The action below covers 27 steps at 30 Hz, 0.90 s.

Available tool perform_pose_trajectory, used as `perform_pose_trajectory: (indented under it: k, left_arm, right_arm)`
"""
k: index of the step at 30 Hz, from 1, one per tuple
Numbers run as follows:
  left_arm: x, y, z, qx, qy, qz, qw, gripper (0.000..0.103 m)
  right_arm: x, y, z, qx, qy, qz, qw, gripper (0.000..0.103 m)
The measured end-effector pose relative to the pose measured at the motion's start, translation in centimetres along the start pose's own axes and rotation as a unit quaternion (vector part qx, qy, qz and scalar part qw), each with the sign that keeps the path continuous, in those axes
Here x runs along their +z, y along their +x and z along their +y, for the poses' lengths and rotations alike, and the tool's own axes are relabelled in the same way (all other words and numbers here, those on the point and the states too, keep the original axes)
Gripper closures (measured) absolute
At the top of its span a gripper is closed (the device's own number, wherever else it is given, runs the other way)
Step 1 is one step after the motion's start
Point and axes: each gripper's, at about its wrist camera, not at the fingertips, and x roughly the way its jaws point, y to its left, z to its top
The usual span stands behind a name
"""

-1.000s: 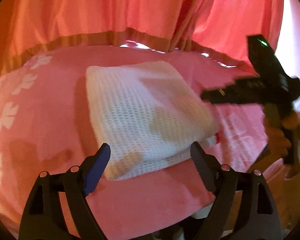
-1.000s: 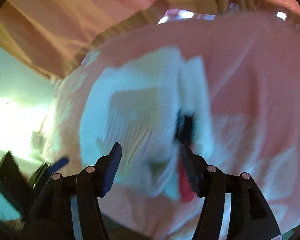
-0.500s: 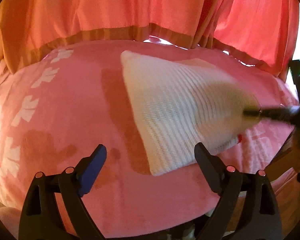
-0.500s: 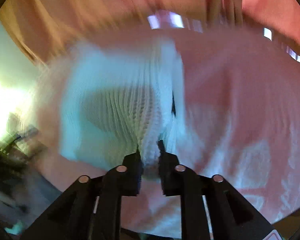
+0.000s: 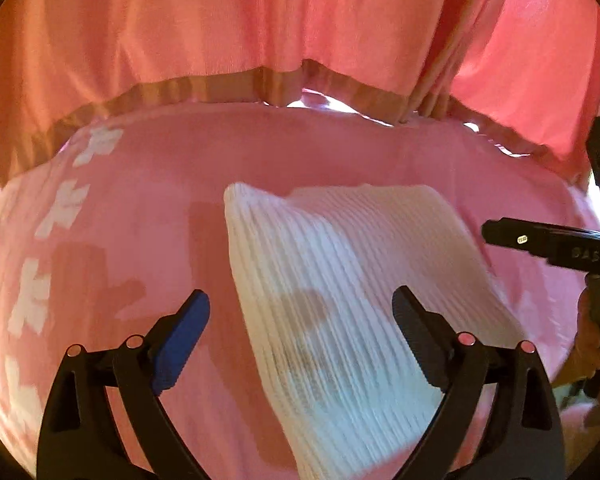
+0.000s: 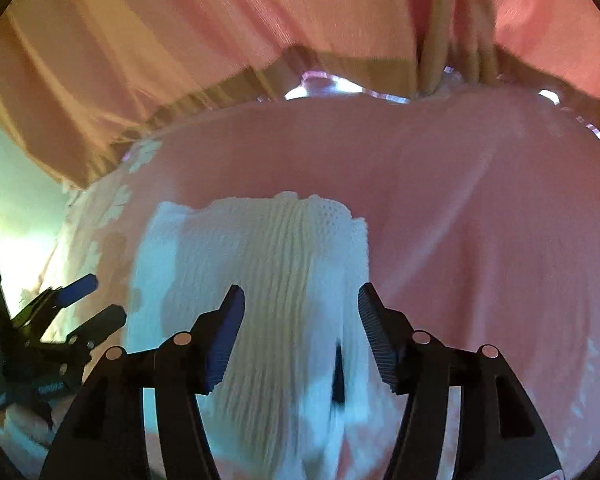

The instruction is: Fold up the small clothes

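- On the pink bedspread (image 5: 148, 184), in the left wrist view, a folded white knit garment (image 5: 352, 280) lies slightly toward the right edge of the surface, one corner pointing to the far side and its near end running out of the bottom of the view.
- The left gripper (image 5: 302, 312) hangs over the near edge of the surface with its fingers spread wide; the blue-padded left finger (image 5: 180, 336) sits above bare pink cloth, the dark right finger (image 5: 418, 332) above the garment, and neither closes on anything.
- White flower prints (image 5: 56, 208) run along the left edge of the bedspread, and a pink curtain (image 5: 236, 20) with a tan hem hangs behind the far edge.
- At the right edge of the surface the right gripper (image 5: 496, 232) reaches in sideways just beside the garment, with the person's hand (image 5: 592, 336) below it; from here it is impossible to tell how far its fingers are apart.
- In the right wrist view, the right gripper (image 6: 302, 328) has its fingers parted, empty, on either side of the garment (image 6: 260, 264), which lies flat below and ahead of them.
- The garment's near end is blurred, with a dark patch (image 6: 337, 372) on it that cannot be identified.
- At the left edge of this view the left gripper (image 6: 90, 300) appears low, its fingers apart, beside the bedspread (image 6: 480, 208).
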Motion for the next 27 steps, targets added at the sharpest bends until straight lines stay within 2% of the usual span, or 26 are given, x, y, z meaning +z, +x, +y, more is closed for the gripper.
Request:
perform_pose_trajectory:
  k: [1,2,3,4,7,8,10,12,13,16,17,19,21,24,25,26,27]
  left_arm:
    - [0.1,1.0,0.1,0.005,0.001,0.005,1.0,0.013]
    - [0.1,2.3,0.3,0.007,0.0,0.014,0.9999,0.014]
    - [0.2,3.1,0.5,0.006,-0.001,0.022,0.9998,0.019]
    - [0.3,3.8,0.7,0.004,-0.003,0.028,0.9996,0.023]
    - [1.1,3.7,1.6,-0.01,-0.013,0.017,0.9997,0.023]
    - [1.2,3.7,1.8,-0.008,-0.015,0.012,0.9998,0.023]
    - [1.6,4.0,2.3,-0.011,-0.022,0.014,0.9996,0.022]
    - [1.6,4.4,2.9,-0.016,-0.036,0.023,0.999,0.021]
    - [1.4,4.4,3.1,-0.025,-0.042,0.026,0.9985,0.021]
    - [1.3,3.4,2.7,-0.034,-0.045,0.028,0.9981,0.021]
    - [1.1,2.7,2.5,-0.04,-0.042,0.022,0.9981,0.02]
    - [0.2,0.9,2.0,-0.05,-0.039,0.011,0.9979,0.016]
    - [-0.9,-0.1,1.7,-0.058,-0.037,0.012,0.9976,0.015]
    - [-3.7,-1.1,0.9,-0.082,-0.039,0.028,0.9955,0.014]
    - [-4.8,-0.9,0.3,-0.091,-0.035,0.041,0.9944,0.014]
    - [-5.6,-0.6,0.0,-0.094,-0.033,0.052,0.9937,0.015]
    - [-6.4,0.1,-0.4,-0.096,-0.031,0.067,0.9926,0.023]
  right_arm:
    - [0.4,1.7,-0.2,-0.005,0.002,0.009,1.0,0.045]
    - [0.6,3.7,-0.3,-0.004,0.008,0.027,1.0,0.07]
    - [0.8,5.0,-0.3,0.009,0.011,0.042,0.999,0.09]
    - [1.2,5.0,-0.1,0.011,0.014,0.041,0.999,0.089]
    - [2.4,0.4,1.4,0.021,-0.004,-0.03,0.999,0.09]
    - [2.6,-0.3,1.1,0.023,0.0,-0.041,0.999,0.09]
    - [2.5,0.2,-0.5,-0.004,0.015,-0.03,0.999,0.09]
    - [1.2,4.3,-2.6,-0.046,0.035,0.04,0.998,0.086]
    - [0.6,5.3,-3.1,-0.042,0.041,0.052,0.997,0.082]
    - [0.5,2.1,-2.6,-0.019,0.056,0.021,0.998,0.074]
    - [-0.2,0.3,-2.2,-0.008,0.053,0.007,0.999,0.06]
    - [-2.4,-2.2,-0.9,-0.009,0.04,0.0,0.999,0.048]
    - [-5.4,-3.8,0.1,-0.008,0.034,0.005,0.999,0.046]
    - [-9.8,-4.3,0.6,0.034,0.061,0.022,0.997,0.046]
    - [-10.9,-4.4,0.7,0.033,0.056,0.03,0.997,0.049]
    - [-11.5,-4.0,1.2,0.022,0.043,0.035,0.998,0.083]
    - [-11.8,-4.0,1.4,0.008,0.034,0.035,0.999,0.09]
